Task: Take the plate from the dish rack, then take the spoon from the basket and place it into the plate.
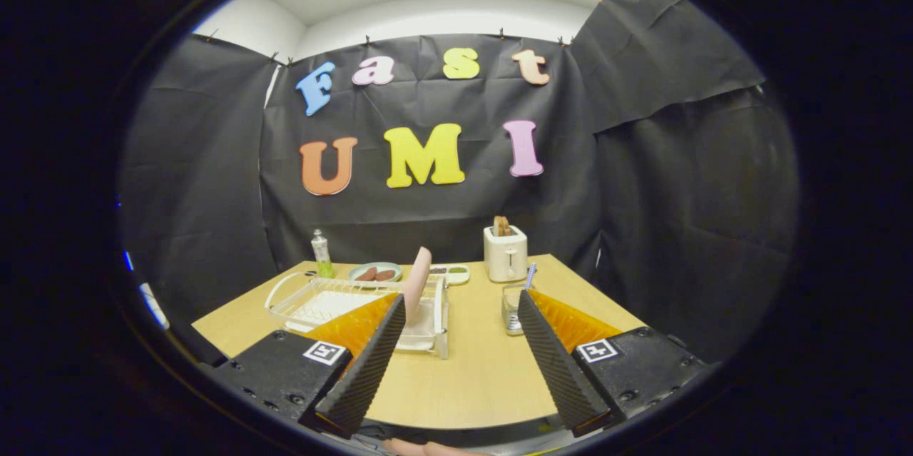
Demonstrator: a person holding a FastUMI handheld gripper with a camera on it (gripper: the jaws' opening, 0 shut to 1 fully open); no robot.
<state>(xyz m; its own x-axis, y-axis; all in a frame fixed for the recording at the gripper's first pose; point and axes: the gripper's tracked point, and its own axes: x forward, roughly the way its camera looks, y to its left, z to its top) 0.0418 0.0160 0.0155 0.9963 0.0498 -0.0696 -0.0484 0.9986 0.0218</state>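
Fingers of the gripper (456, 313) stand wide apart and hold nothing, hovering above the near edge of the bench (485, 377) with bare bench top between them. My judgement: the task is at its start, the spread set for an approach to the first item.

Plate (417, 281): pink, standing on edge in the dish rack (335, 302), at the rack's right end, just past the tip of the left finger. It stands upright because the rack's slots hold it so; that leaves the rim exposed from above, which should suit a pinch across its thickness.

Basket (512, 306): a small clear container standing on the bench just beyond the tip of the right finger, apart from the rack. A patterned handle (531, 275) sticks up out of it, probably the spoon; its bowl is hidden.

Other items stand along the far side, clear of the working lane: a bottle (322, 253), a dish with brown pieces (375, 272), a small tray (452, 272) and a toaster (505, 253) with slices in it.

Risk noted: the plate may catch on the rack wires if lifted at a tilt.
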